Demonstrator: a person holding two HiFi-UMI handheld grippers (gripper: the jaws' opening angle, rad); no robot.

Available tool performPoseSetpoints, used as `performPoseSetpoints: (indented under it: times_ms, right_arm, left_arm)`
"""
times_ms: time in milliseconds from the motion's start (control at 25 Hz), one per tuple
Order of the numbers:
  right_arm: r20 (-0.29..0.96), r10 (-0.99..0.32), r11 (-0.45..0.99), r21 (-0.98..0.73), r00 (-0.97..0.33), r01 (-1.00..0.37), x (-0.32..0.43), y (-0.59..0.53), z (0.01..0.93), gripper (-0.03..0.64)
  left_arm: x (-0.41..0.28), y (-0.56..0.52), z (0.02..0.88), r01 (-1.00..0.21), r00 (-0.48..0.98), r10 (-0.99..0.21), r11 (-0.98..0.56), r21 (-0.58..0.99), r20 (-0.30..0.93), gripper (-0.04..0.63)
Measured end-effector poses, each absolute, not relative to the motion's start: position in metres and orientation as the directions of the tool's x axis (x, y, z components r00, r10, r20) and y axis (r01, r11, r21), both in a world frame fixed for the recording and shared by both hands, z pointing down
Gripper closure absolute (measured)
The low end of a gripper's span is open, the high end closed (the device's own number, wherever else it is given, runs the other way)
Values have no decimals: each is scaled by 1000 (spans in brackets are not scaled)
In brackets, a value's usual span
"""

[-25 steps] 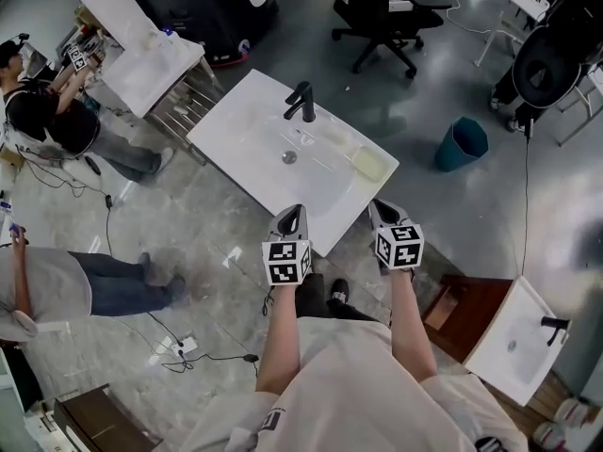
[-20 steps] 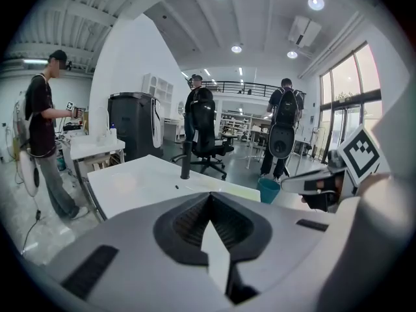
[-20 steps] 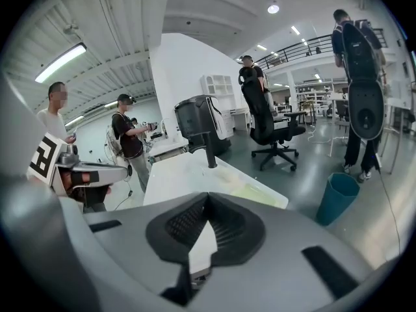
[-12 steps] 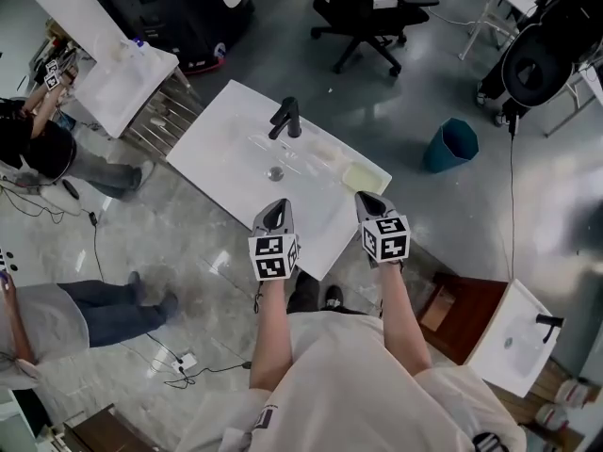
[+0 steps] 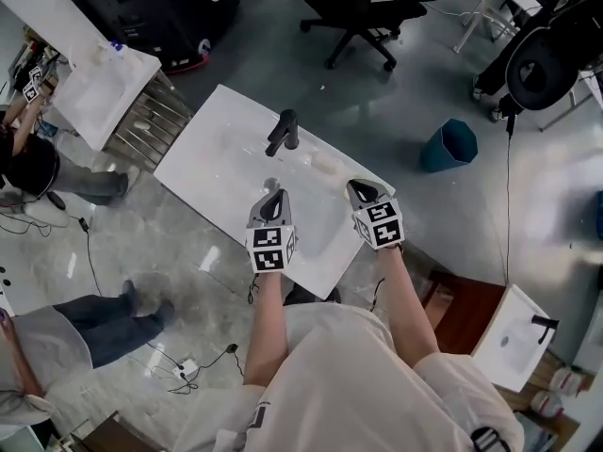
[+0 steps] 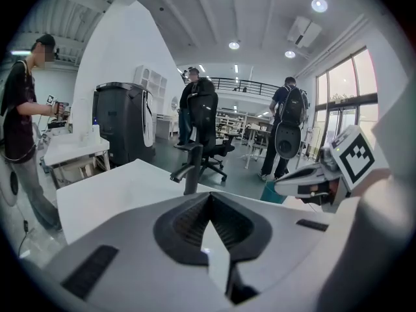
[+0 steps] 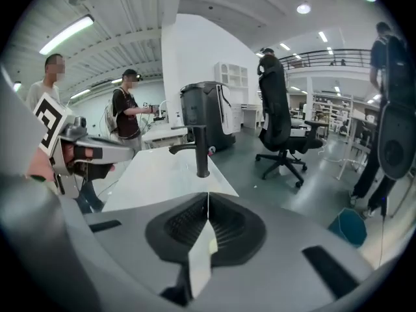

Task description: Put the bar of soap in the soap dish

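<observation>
A white sink counter (image 5: 212, 158) with a black faucet (image 5: 285, 130) lies right in front of me. My left gripper (image 5: 274, 196) hangs over the basin near the drain, with its jaws met at the tip and nothing in them. My right gripper (image 5: 359, 187) is over the counter's right end, shut and empty. A pale lump that may be the soap bar (image 5: 325, 163) lies between faucet and right gripper. The soap dish is hidden under the right gripper. The faucet (image 6: 190, 168) stands ahead of the left gripper (image 6: 209, 197). From the right gripper (image 7: 208, 197) the faucet (image 7: 200, 151) is also ahead.
A blue bin (image 5: 454, 144) stands on the floor to the right and a black office chair (image 5: 353, 8) stands beyond the counter. A second sink unit (image 5: 99, 88) with a person (image 5: 28, 158) beside it is at the left. Another small sink (image 5: 513, 337) is at the lower right.
Both grippers have moved forward from the counter's near edge to over the basin, toward the faucet. The yellowish soap dish has gone out of sight under the right gripper.
</observation>
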State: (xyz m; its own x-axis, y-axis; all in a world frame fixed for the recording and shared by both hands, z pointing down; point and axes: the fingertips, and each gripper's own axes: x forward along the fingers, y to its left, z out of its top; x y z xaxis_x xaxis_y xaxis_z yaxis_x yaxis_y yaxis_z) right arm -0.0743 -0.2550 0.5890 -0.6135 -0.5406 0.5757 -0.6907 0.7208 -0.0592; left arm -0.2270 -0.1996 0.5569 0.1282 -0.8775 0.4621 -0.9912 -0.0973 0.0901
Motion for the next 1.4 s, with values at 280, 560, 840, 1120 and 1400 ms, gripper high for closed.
performPoseSetpoints:
  times_ms: [280, 560, 840, 1120, 1400]
  right_arm:
    - [662, -418, 837, 15, -622, -547, -104, -296, 615, 594]
    - [755, -275, 918, 22, -595, -396, -126, -316, 648, 519]
    - [853, -109, 969, -23, -510, -245, -138, -321, 683, 388]
    - [903, -28, 987, -42, -429, -152, -149, -323, 703, 342]
    - [934, -14, 992, -32, -356, -123, -149, -323, 711, 347]
  left_arm:
    - [-230, -221, 582, -984, 175, -849, -131, 121, 498, 589]
    - [-227, -231, 598, -976, 213, -825, -157, 149, 524, 589]
    - [-232, -242, 605, -973, 223, -817, -158, 166, 531, 589]
    - [-248, -247, 608, -974, 215, -817, -140, 177, 535, 589]
    - [-249, -251, 607, -974, 219, -817, -148, 174, 533, 589]
